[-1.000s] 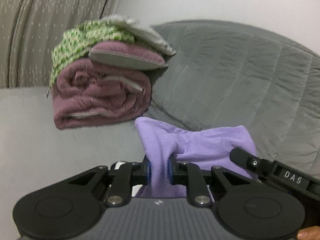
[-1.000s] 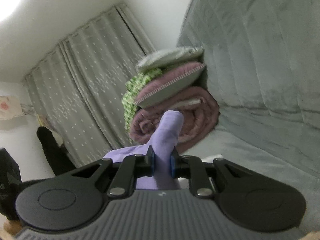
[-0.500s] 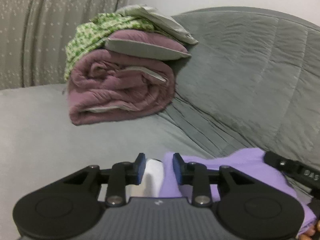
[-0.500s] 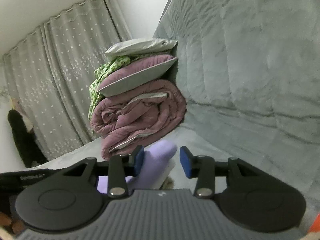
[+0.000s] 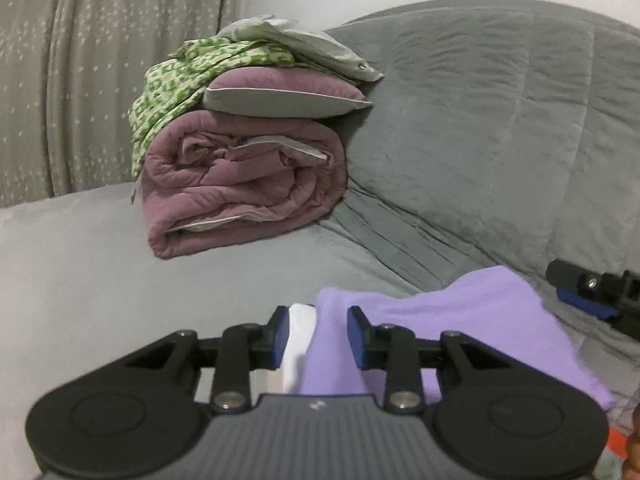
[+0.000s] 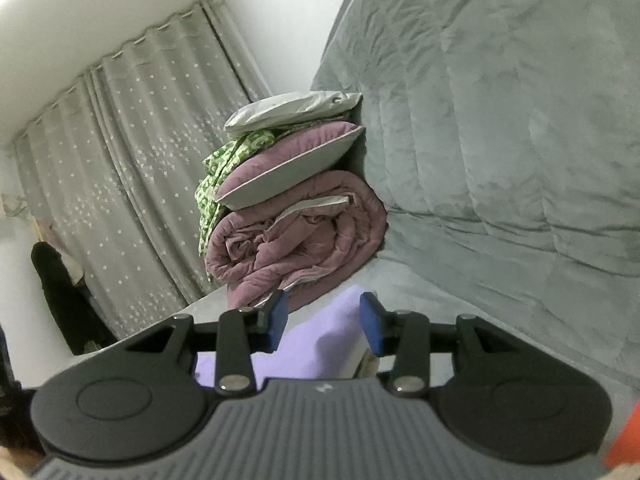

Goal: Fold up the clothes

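Lying between two released claws: one purple garment [image 5: 460, 312] | left claw [image 5: 317, 334] opening | right claw [image 6: 323, 322] released

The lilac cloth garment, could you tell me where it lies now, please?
In the left wrist view, the lilac cloth garment lies low right on the grey sofa seat, in front of the rolled mauve quilt.

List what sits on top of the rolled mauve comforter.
On the rolled mauve comforter lies a mauve pillow, then green patterned cloth and a pale grey pillow on top. How far the green cloth runs beneath the pillows is covered.
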Demonstrator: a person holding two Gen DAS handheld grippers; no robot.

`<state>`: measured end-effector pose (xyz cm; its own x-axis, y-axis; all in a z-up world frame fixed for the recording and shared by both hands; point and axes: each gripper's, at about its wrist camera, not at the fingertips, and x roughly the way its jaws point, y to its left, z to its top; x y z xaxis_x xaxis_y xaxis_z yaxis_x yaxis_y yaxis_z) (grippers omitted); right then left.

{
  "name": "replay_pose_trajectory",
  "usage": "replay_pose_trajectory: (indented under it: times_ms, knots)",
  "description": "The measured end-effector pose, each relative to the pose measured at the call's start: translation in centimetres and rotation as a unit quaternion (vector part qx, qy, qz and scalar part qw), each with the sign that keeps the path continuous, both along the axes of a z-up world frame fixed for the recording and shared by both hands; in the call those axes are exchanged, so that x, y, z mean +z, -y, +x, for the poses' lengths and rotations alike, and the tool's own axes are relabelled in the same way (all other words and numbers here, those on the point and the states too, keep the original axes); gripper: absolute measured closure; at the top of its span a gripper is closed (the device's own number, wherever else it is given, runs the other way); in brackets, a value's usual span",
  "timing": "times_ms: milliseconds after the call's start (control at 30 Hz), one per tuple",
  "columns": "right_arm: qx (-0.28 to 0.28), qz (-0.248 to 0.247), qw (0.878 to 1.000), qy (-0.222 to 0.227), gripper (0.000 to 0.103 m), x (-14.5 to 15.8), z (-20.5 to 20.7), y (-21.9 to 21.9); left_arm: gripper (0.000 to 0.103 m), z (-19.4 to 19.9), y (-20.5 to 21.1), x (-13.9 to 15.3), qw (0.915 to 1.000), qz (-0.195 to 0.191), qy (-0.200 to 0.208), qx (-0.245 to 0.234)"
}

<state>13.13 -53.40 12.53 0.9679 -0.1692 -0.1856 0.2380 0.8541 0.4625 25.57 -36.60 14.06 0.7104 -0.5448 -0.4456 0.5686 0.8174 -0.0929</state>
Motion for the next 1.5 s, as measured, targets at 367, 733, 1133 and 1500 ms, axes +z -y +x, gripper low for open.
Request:
replay_pose_trajectory:
  times_ms: [367,733,1133,1500]
  knots:
    - [-0.055,0.02,0.998,-0.03,0.055,2.4,-4.8,-2.8,0.046,-6.0,-1.7,3.0,0.9986,0.048,-0.022,0.006]
    - [-0.092,0.026,0.988,-0.12,0.018,2.3,-7.9,-5.1,0.001,-10.1,-1.8,3.8,0.995,0.091,-0.033,0.023]
    - [-0.129,-0.062,0.968,-0.205,0.0,4.6,-7.8,-7.5,0.001,-11.0,-0.9,1.9,0.9867,0.131,-0.051,0.082]
    - [-0.123,-0.076,0.969,-0.199,0.0,5.1,-8.2,-7.9,0.001,-11.4,0.3,1.4,0.9861,0.137,-0.058,0.074]
